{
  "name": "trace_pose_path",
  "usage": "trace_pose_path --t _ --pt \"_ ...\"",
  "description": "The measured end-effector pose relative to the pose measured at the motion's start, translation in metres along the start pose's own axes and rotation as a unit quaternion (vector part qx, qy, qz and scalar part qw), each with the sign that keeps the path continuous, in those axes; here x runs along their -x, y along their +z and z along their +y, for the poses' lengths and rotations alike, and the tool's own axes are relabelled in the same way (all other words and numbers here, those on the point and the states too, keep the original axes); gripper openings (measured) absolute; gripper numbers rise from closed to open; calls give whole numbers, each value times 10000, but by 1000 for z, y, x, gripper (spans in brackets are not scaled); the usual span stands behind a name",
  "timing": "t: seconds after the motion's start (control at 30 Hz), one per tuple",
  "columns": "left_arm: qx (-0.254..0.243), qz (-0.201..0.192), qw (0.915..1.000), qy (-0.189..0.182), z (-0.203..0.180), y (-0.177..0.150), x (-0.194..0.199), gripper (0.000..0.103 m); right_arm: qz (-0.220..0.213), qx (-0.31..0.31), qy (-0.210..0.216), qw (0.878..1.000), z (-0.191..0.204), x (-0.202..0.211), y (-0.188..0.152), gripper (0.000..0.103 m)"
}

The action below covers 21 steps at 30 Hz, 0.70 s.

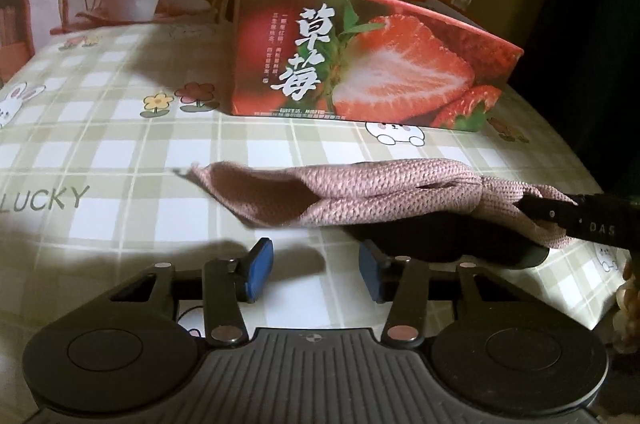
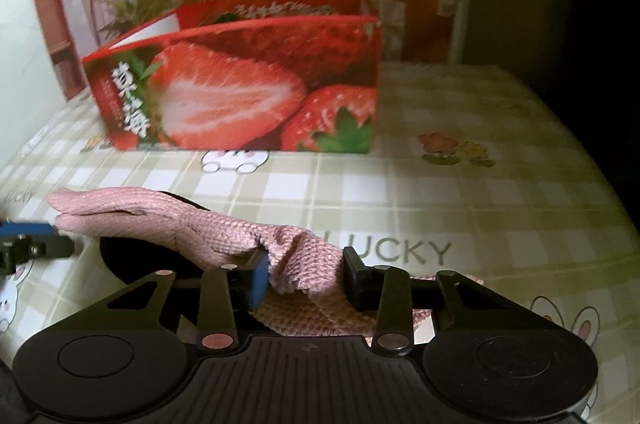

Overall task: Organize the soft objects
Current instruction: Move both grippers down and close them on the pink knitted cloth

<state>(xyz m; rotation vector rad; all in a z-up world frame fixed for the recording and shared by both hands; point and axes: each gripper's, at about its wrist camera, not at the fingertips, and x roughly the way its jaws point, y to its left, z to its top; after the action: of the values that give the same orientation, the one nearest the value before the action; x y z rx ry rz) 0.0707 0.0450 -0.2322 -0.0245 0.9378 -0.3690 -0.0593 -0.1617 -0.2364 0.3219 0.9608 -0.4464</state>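
Right wrist view: right gripper (image 2: 304, 274) fingers clench one bunched end of a pink knitted cloth (image 2: 168, 220), which stretches leftward above the green-checked tabletop (image 2: 460, 184). Left gripper (image 1: 316, 270) fingers parted, nothing between them, near the cloth. Red strawberry-printed cardboard box (image 1: 360, 64) stands behind.

**Checked tablecloth, box and knit**

A table under a green-and-white checked cloth (image 1: 120, 152) printed with rabbits, flowers and "LUCKY" carries a red strawberry carton (image 1: 360, 64) standing toward the back, with a pink knitted cloth (image 1: 360, 192) lying in front.
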Motion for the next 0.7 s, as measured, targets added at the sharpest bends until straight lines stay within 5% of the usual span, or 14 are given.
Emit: trace_pose_path --t 0.4,0.7 --pt "-163 -835 9963 143 -3 32 19 72 -23 280 127 9995 8 -3 -4 35" --pt "-164 -342 9993 12 -1 51 -35 72 -70 462 137 9988 11 -10 -6 35"
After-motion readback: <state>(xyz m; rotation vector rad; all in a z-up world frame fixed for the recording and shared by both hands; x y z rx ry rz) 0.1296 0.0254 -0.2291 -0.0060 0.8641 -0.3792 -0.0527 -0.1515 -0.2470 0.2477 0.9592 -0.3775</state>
